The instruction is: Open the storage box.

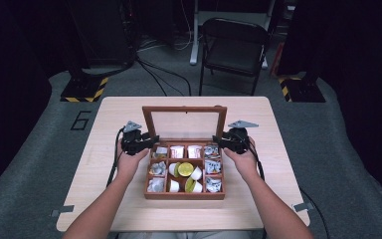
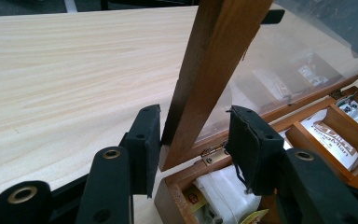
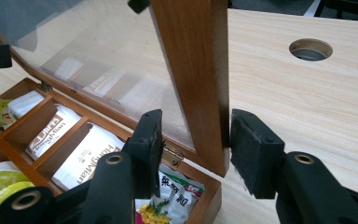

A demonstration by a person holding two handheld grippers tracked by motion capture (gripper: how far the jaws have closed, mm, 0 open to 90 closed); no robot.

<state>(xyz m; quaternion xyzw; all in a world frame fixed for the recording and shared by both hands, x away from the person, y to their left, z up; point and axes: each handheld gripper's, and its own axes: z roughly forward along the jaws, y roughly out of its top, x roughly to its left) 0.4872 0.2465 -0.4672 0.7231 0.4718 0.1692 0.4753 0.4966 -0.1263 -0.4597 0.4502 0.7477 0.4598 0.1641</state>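
Fingers [image 2: 144, 144] of the left gripper [image 2: 193, 151] stand apart on either side of the lid's [image 1: 184, 109] left wooden upright, with a visible gap between each black pad and the wood, so the jaws straddle the frame without pinching it. Those of the right gripper [image 3: 193, 151] do the same at the right upright: 1 pad sits over the glass side, the other outside the frame, both a little clear of the wood. Neither pair is clamped on anything.

From the high view, the 2 hands mirror each other at the back corners of the wooden box [image 1: 184, 195], left gripper [image 1: 140, 141] at one hinge end and right gripper [image 1: 233, 139] at the other. That symmetry makes sense: a wide glass-paned lid swings evenly when both side rails are guided at once, and holding low, near the brass hinges [image 2: 214, 154], keeps the pads off the pane.

Box and lid sit in the middle of the pale table [image 1: 104, 129], the lid standing nearly upright at the far edge of the box. Its tray is split into small compartments holding white sachets [image 3: 86, 156], foil packets and, in the centre, small cups with yellow-green lids [image 1: 185, 169]. With the lid raised, all compartments lie exposed toward the person.

My judgement is that the step in hand concerns the lid itself, either steadying it open or taking hold to swing it; which of the 2 cannot be told from the jaws as they stand
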